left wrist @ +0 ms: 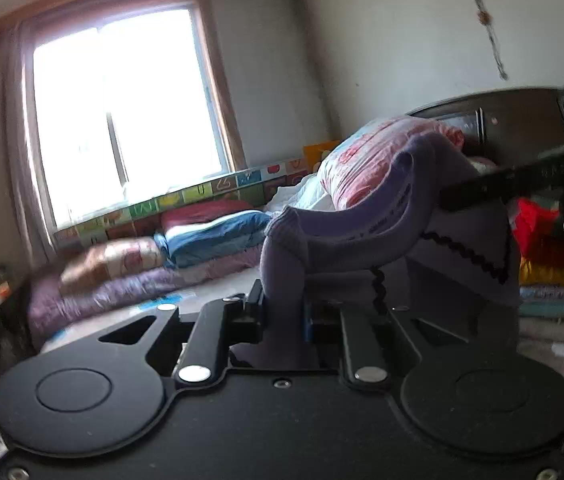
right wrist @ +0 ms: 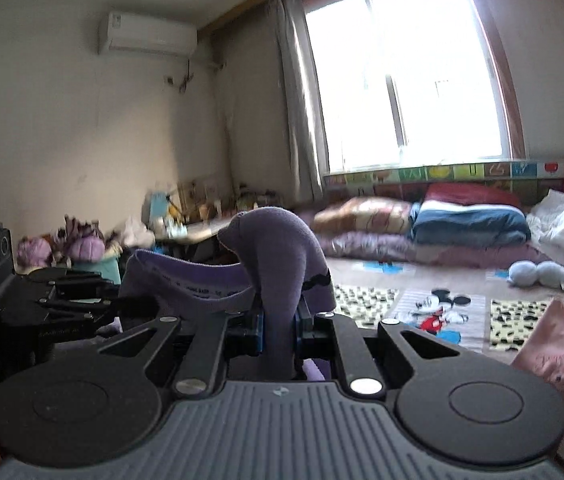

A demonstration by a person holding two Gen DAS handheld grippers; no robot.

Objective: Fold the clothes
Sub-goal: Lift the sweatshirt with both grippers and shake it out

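Note:
A purple knit garment (left wrist: pixel 346 216) with dark zigzag trim hangs in the air between both grippers. My left gripper (left wrist: pixel 284 312) is shut on one end of it, a bunched fold rising from the jaws. My right gripper (right wrist: pixel 280 320) is shut on the other end of the purple garment (right wrist: pixel 278 248), which loops up above the jaws. The right gripper shows in the left wrist view (left wrist: pixel 522 176) at the right, and the left gripper shows in the right wrist view (right wrist: pixel 42 300) at the left. Both are held above the bed.
A bed with a cartoon-print sheet (right wrist: pixel 434 304) lies below. Folded quilts (right wrist: pixel 466 220) are stacked under the window (right wrist: pixel 402 72). A pink floral bundle (left wrist: pixel 378 152) sits by the dark headboard (left wrist: pixel 522 116). A pink cloth (right wrist: pixel 562 344) lies at the right. A cluttered desk (right wrist: pixel 194 220) stands at the left.

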